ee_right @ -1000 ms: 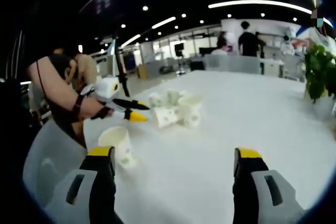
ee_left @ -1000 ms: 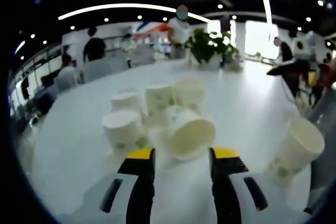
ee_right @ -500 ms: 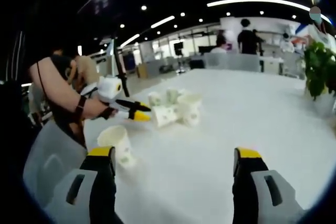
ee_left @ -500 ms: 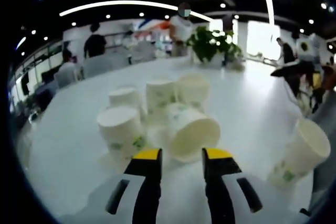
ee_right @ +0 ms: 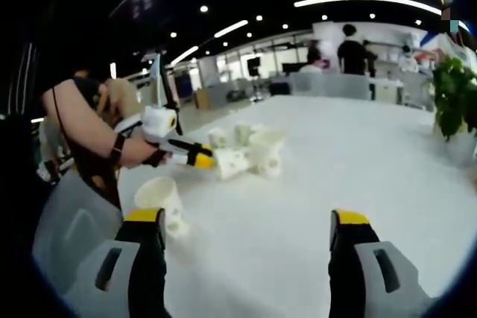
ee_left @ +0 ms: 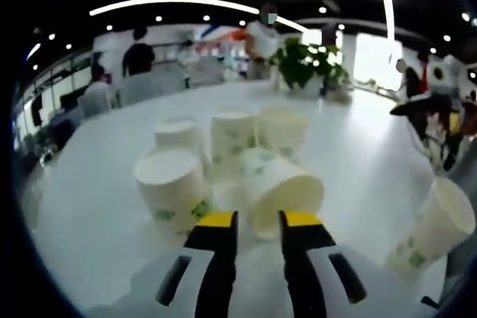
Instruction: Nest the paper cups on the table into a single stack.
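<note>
Several white paper cups with green print stand on the white table (ee_left: 89, 184). Upside-down ones include one at the near left (ee_left: 170, 191) and others behind it (ee_left: 232, 133). One cup (ee_left: 287, 190) lies on its side, mouth toward me. My left gripper (ee_left: 258, 221) has its yellow-tipped jaws narrowed, a gap still between them, with the tipped cup's lower rim in that gap. A lone cup (ee_left: 436, 225) stands mouth-up at the right. In the right gripper view, the right gripper (ee_right: 247, 221) is wide open over bare table (ee_right: 335, 161), the lone cup (ee_right: 162, 199) by its left jaw. The left gripper (ee_right: 195, 159) meets the cup cluster (ee_right: 250, 150).
A potted plant (ee_left: 302, 65) stands at the table's far edge, also seen as the plant (ee_right: 455, 98) at the right. A person's bare arm (ee_right: 89, 135) holds the left gripper. People and chairs fill the office beyond the table.
The left gripper has moved forward to the tipped cup and its jaws have drawn closer together. The right gripper has stayed wide open and nearly still.
</note>
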`<state>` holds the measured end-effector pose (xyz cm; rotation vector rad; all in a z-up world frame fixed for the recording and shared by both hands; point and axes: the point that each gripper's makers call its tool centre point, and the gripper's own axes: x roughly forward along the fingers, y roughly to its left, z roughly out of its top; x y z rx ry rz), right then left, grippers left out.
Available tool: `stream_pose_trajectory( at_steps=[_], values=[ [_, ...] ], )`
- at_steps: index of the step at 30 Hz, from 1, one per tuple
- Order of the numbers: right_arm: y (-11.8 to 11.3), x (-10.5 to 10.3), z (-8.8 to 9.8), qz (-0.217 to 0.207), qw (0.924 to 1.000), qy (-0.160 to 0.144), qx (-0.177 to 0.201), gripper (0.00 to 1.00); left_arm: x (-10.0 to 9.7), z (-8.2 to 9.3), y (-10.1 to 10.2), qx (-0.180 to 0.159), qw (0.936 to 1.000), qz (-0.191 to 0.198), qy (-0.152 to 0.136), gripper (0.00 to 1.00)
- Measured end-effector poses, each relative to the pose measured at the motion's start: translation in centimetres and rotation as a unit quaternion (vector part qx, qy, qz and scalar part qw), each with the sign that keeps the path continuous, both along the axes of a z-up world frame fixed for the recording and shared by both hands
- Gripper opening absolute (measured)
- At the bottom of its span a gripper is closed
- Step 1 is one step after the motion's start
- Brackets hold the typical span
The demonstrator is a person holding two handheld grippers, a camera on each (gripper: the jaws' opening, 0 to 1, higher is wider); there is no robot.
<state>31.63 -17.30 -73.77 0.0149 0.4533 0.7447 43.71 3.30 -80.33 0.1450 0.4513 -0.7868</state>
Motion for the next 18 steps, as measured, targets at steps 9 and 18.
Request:
stream_pose_trajectory(
  at_steps=[9,18],
  values=[
    [-0.03,0.13,-0.06,0.0,1.0,0.001,0.0,0.89,-0.28,0.13,-0.08,-0.001,1.0,-0.008,0.002,0.09],
    [0.04,0.11,-0.07,0.001,1.0,0.002,-0.003,0.89,-0.47,0.03,0.07,0.01,0.9998,-0.016,-0.007,0.05]
  ],
)
